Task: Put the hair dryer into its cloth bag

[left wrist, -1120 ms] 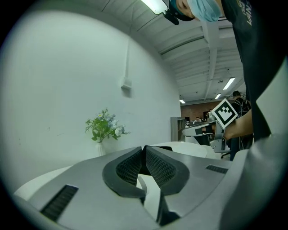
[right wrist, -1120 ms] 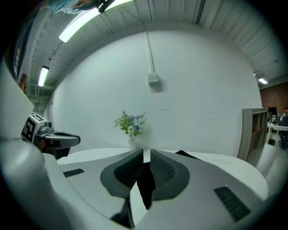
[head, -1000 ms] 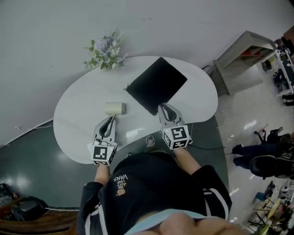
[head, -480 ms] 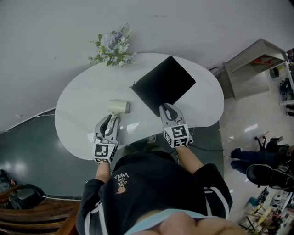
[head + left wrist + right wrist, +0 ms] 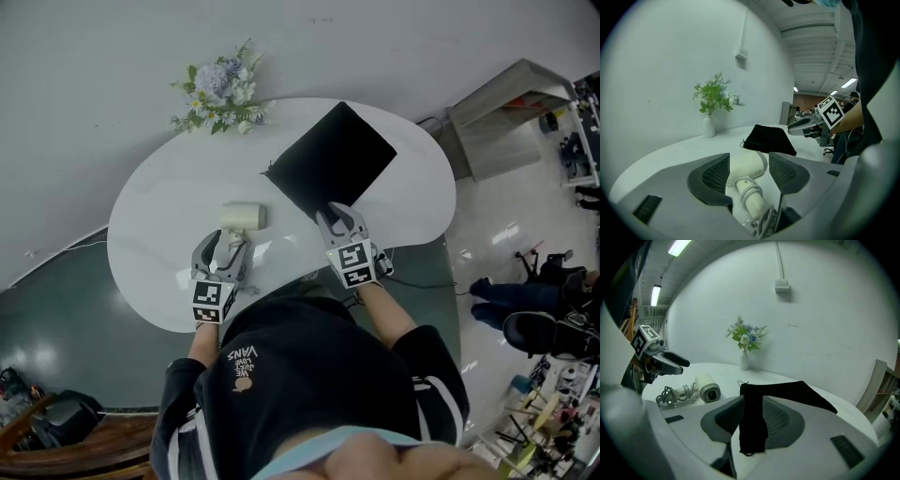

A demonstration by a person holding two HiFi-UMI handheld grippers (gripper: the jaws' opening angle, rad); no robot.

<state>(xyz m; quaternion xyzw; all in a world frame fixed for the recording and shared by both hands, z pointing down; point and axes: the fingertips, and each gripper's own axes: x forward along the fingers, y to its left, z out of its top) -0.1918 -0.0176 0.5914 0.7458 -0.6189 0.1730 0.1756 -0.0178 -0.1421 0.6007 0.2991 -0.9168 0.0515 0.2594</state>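
Note:
A cream hair dryer [image 5: 242, 217] lies on the white table [image 5: 159, 206], its cord coiled round the handle. My left gripper [image 5: 222, 241] straddles that handle and its jaws are opening. In the left gripper view the dryer [image 5: 746, 174] sits between the pads without being pressed. The black cloth bag [image 5: 333, 164] lies flat to the right of the dryer. My right gripper [image 5: 337, 214] is at the bag's near corner, its jaws also opening. In the right gripper view a strip of the bag [image 5: 753, 425] lies between the jaws, and the dryer [image 5: 707, 389] is off to the left.
A white vase of flowers [image 5: 217, 89] stands at the table's far edge, behind the dryer. A grey cabinet [image 5: 502, 112] stands on the floor to the right. The person's torso in a black shirt [image 5: 300, 375] presses against the table's near edge.
Both grippers have sunk toward the table and their jaws have parted. The left now straddles the dryer's handle, and the right has the bag's corner between its jaws.

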